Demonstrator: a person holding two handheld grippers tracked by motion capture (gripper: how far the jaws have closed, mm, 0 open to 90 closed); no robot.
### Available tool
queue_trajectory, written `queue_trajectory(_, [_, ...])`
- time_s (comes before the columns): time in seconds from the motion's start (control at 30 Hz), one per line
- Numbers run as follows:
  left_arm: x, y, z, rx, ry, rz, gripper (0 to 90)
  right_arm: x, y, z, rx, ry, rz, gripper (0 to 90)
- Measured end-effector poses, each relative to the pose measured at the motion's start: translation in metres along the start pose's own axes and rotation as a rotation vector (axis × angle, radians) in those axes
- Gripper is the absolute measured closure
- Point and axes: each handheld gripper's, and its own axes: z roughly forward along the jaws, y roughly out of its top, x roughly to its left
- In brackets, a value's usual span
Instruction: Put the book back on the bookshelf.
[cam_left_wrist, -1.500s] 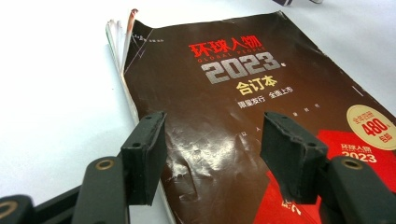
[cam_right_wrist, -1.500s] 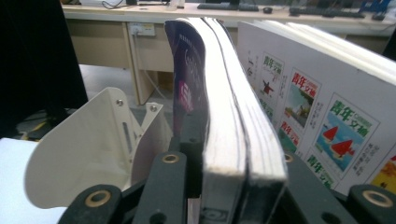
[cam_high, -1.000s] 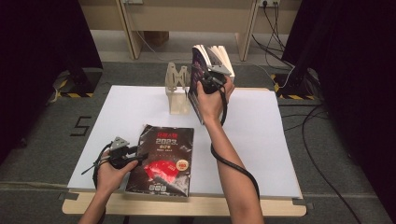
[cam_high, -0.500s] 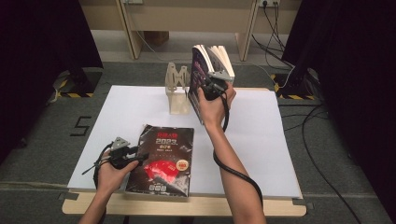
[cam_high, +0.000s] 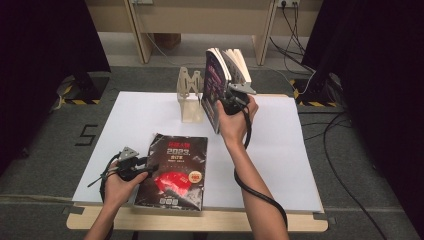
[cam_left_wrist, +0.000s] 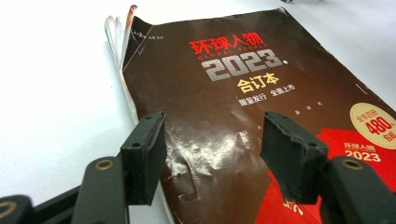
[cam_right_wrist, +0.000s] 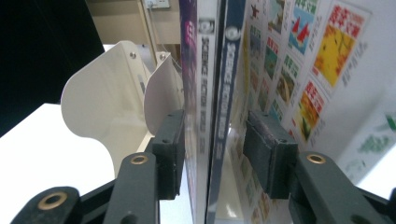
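White covers the worktop (cam_high: 125, 120), and at its back edge we see two magazines (cam_high: 220, 80) standing upright just beside a pale rack (cam_high: 189, 100). Our right claw (cam_high: 226, 104) sits around their spines; its jaws have just been opening, and in the right gripper view the left pad lies against the purple magazine (cam_right_wrist: 189, 70) while the right pad stands clear of the blue one (cam_right_wrist: 231, 70), so they are no longer clamped. Near the front edge a dark book (cam_high: 175, 170) lies flat. Our left claw (cam_high: 150, 167) rests over its corner, jaws spread wide and holding nothing.
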Motion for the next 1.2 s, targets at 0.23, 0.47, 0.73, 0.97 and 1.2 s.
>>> queue_trajectory(0.23, [0.002,-0.001,0.001,0.007,0.008,-0.005,38.7,-0.004,-0.009,-0.011,0.018,0.025,0.002,56.7])
queue_trajectory(0.47, [0.007,-0.001,0.002,0.018,0.020,-0.021,38.2,-0.008,-0.022,-0.023,0.058,0.051,0.002,55.4])
queue_trajectory(0.73, [0.016,-0.004,0.006,0.039,0.054,-0.051,37.8,-0.017,-0.058,-0.032,0.166,0.113,0.036,55.2])
queue_trajectory(0.97, [0.018,-0.006,0.009,0.050,0.030,-0.082,38.4,-0.024,-0.084,-0.036,0.274,0.158,0.057,55.2])
queue_trajectory(1.2, [0.020,-0.003,0.013,0.056,0.020,-0.080,40.9,-0.027,-0.109,-0.036,0.337,0.180,0.060,55.1])
